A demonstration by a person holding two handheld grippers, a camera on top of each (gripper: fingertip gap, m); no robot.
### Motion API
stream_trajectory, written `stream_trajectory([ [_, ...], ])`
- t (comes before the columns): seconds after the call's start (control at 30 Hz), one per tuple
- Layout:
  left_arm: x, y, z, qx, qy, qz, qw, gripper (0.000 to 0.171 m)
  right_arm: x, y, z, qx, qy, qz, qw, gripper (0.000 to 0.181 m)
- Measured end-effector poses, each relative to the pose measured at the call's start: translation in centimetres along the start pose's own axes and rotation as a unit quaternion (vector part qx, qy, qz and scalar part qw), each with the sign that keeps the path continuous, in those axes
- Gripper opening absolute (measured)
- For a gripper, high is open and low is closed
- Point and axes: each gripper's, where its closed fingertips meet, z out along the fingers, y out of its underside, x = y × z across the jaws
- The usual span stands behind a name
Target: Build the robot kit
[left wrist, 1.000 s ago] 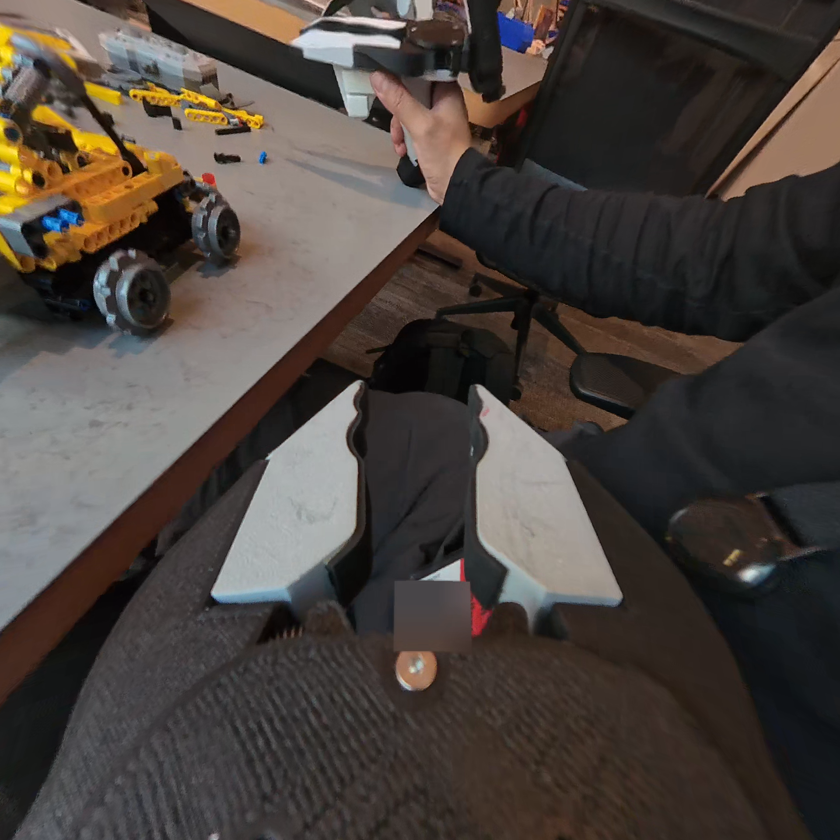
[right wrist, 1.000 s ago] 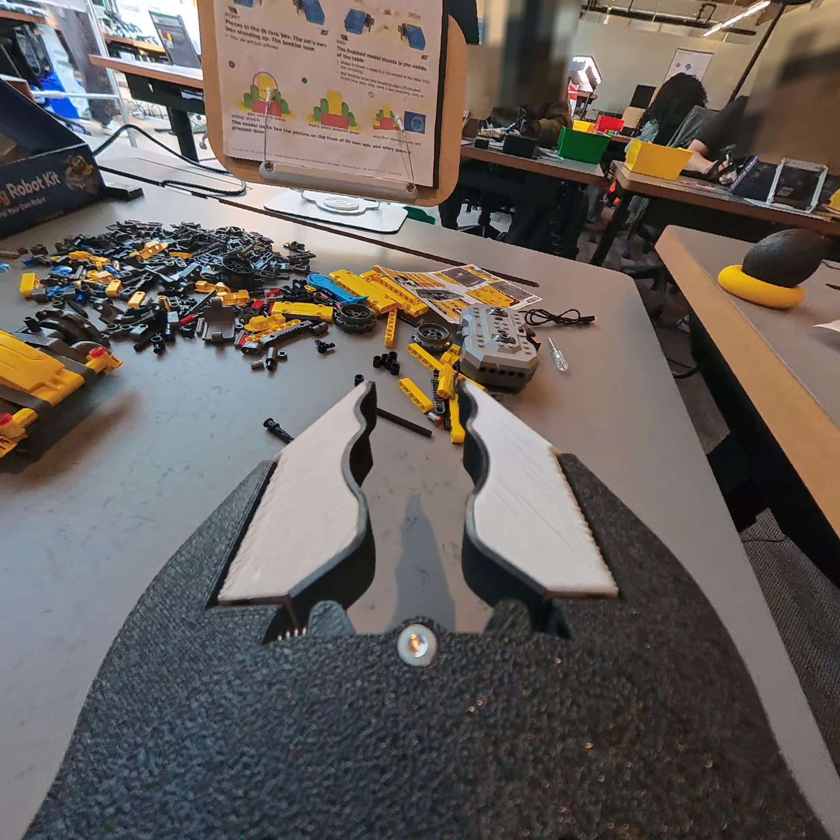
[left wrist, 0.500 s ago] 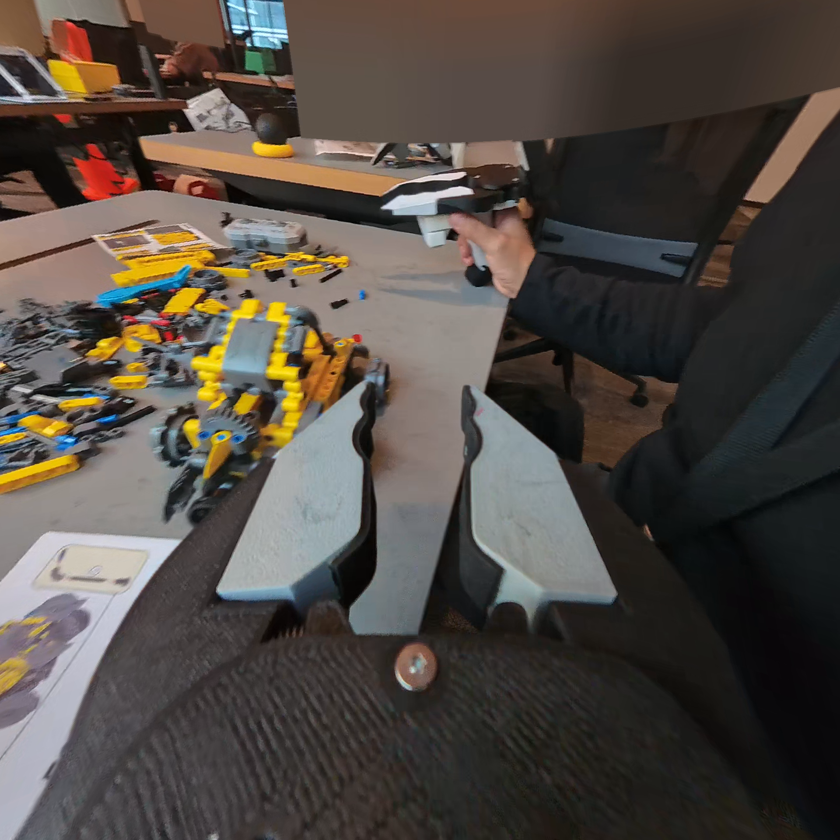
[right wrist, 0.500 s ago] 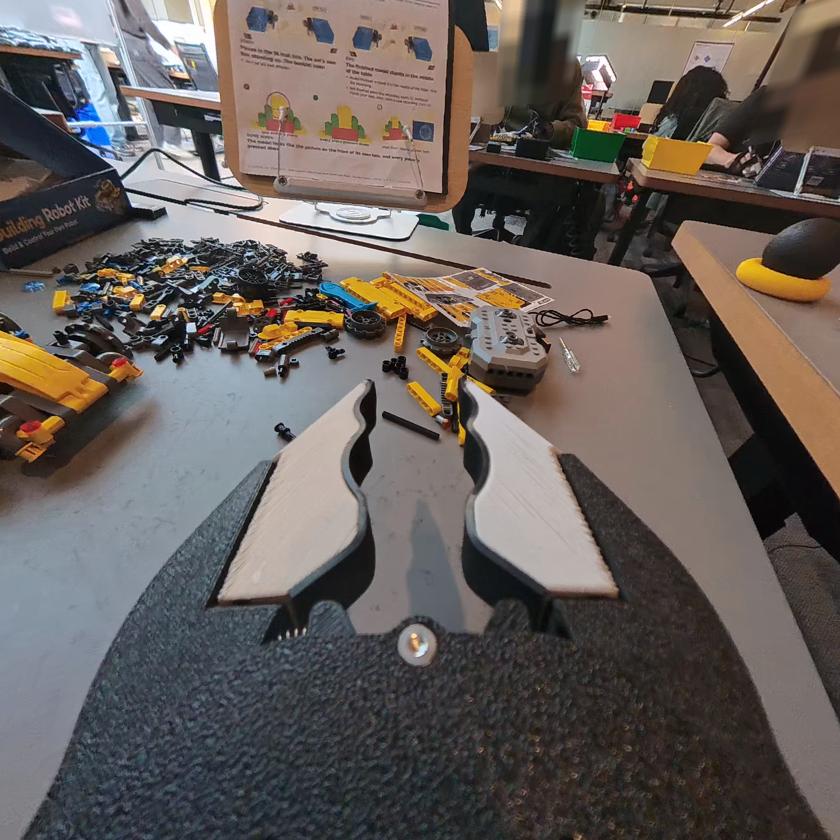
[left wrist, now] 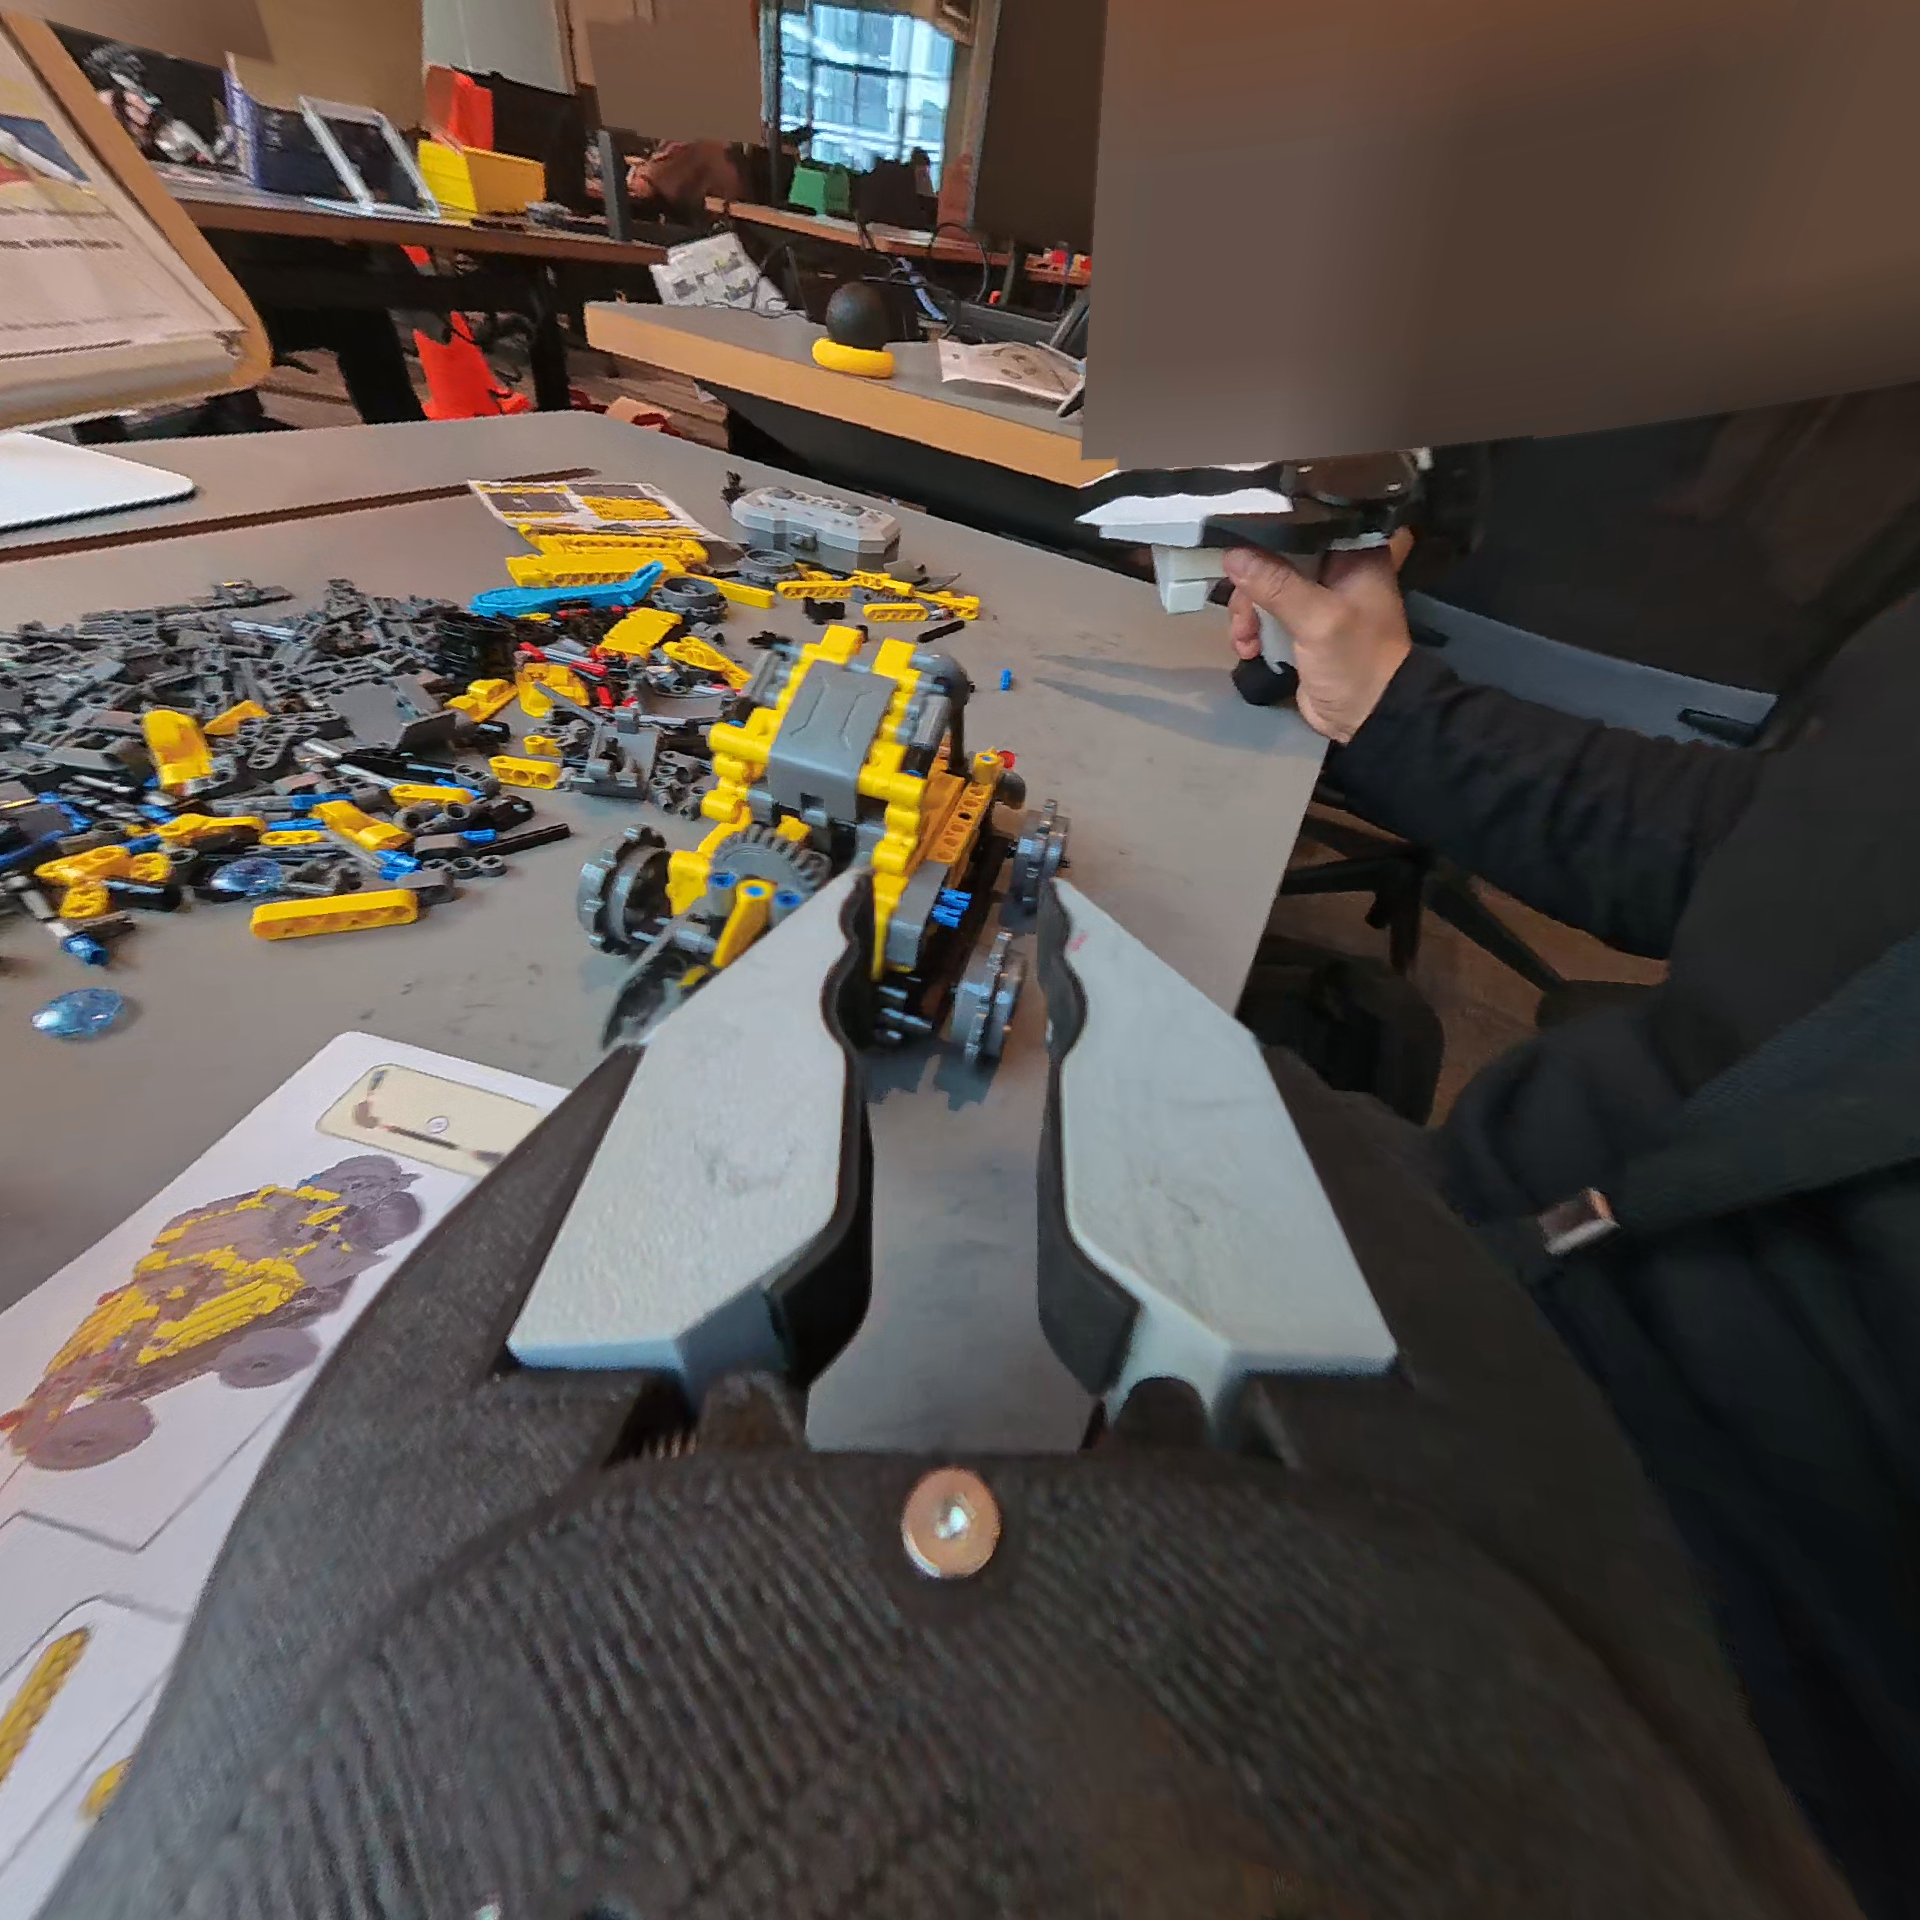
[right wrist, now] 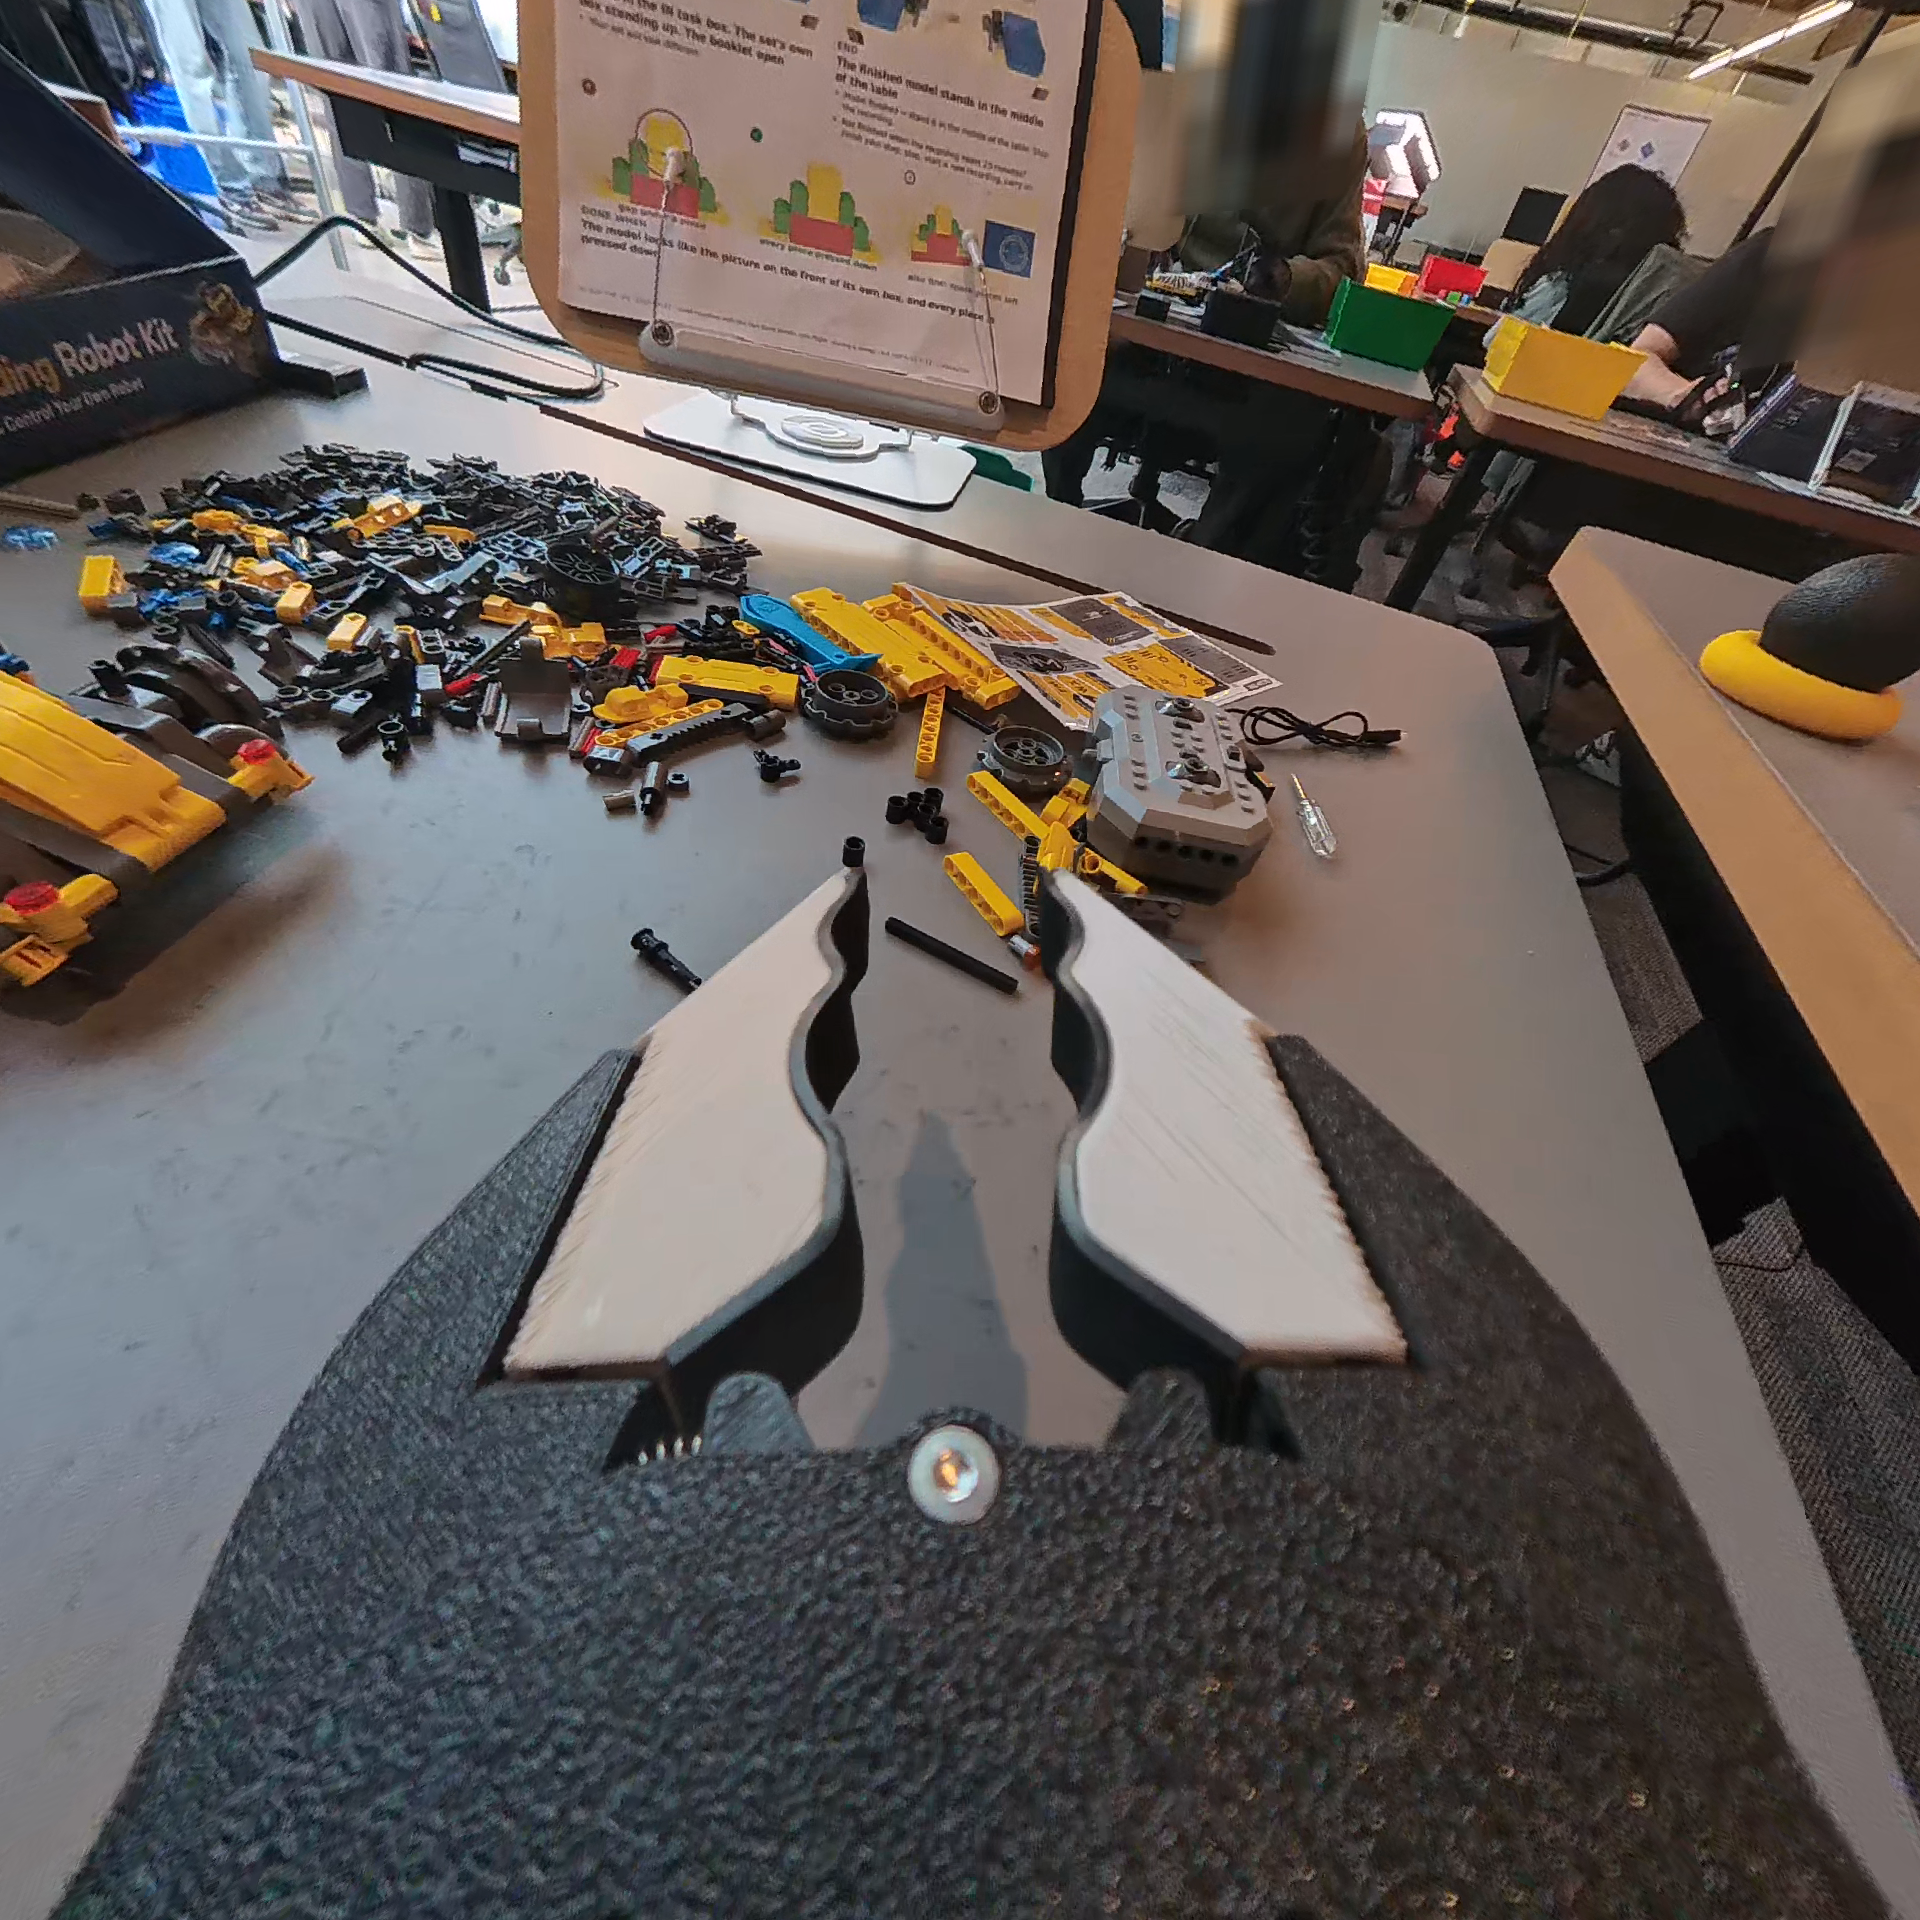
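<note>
Left gripper (left wrist: 951,914), jaws apart and empty, hovers just before the yellow vehicle model (left wrist: 831,821) on the worktop (left wrist: 468,987). Right gripper (right wrist: 951,909), jaws likewise apart, hangs over a black axle (right wrist: 951,954) near the grey battery box (right wrist: 1179,790), right of the model.

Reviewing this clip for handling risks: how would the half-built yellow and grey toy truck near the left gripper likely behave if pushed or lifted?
The toy truck stands on toothed wheels, so a push would probably roll it. It is snapped-together pieces, so parts may pop off under a hard squeeze. It looks light and stiff. The open left gripper holds nothing.
</note>
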Motion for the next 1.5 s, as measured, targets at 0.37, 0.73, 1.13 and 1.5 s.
stream_trajectory([
  [0.37, -12.1, -7.2, 5.7, -0.049, -0.101, 0.053, 0.992, 0.025, 0.5, -0.2, -0.1, 0.007, 0.012, 0.006, 1.0, 0.032],
  [0.73, -20.1, -4.5, 13.8, -0.083, -0.136, 0.047, 0.986, 0.019, 0.4, 0.5, 0.5, -0.02, 0.019, -0.012, 1.0, 0.031],
  [1.13, -20.8, -2.3, 13.4, -0.125, -0.14, 0.022, 0.982, 0.023, -0.4, -1.7, 1.0, 0.016, 0.059, 0.037, 0.997, 0.025],
  [1.5, -22.4, -3.0, 12.3, -0.11, -0.179, 0.01, 0.978, 0.027, 1.1, -7.4, 4.8, -0.016, 0.091, 0.05, 0.994, 0.012],
])
